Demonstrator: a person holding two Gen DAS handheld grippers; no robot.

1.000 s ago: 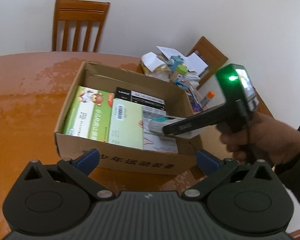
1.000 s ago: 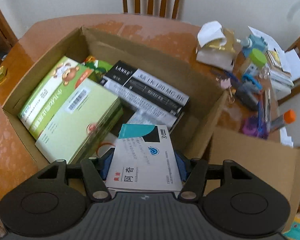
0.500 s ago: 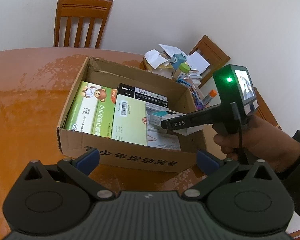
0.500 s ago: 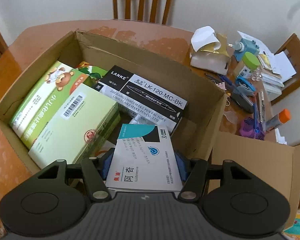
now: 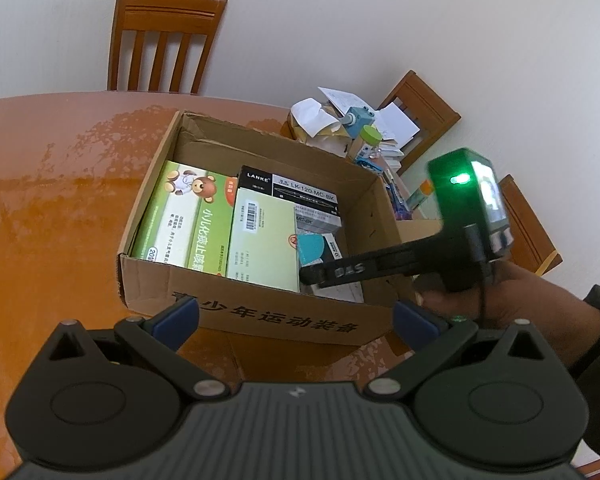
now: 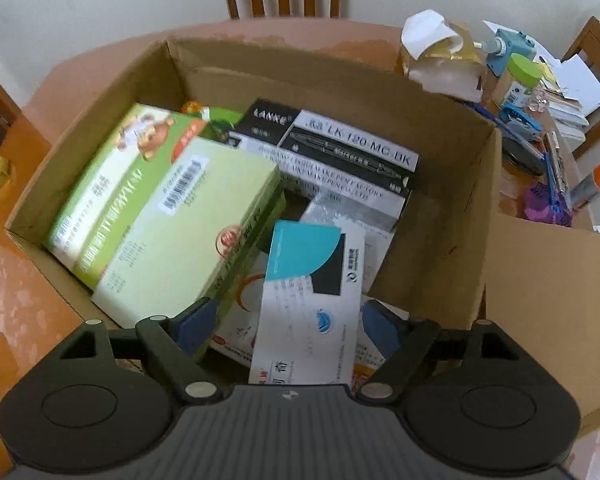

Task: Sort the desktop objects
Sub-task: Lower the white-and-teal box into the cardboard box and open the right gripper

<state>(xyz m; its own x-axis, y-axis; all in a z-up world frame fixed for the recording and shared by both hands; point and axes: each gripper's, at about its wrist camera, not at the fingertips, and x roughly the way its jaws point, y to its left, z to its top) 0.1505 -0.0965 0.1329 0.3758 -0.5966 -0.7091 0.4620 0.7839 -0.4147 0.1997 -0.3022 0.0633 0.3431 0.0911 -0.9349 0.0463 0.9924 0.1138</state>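
Desktop objects were going into the brown cardboard box (image 6: pixel 440 216) on the orange counter (image 5: pixel 52 216), so I held my right gripper (image 6: pixel 288 328) steeply down over its near corner. Its jaws had just been opening, and the white-and-teal medicine carton (image 6: pixel 308 292) stood loose between the pads, tilted onto other packets. Beside it lay two green medicine boxes (image 6: pixel 172 216) and a black-and-white pen box (image 6: pixel 340 148). My left gripper (image 5: pixel 296 316) waited outside the front wall, open and empty.

Wooden chairs (image 5: pixel 162 40) against white wall (image 5: pixel 380 20)
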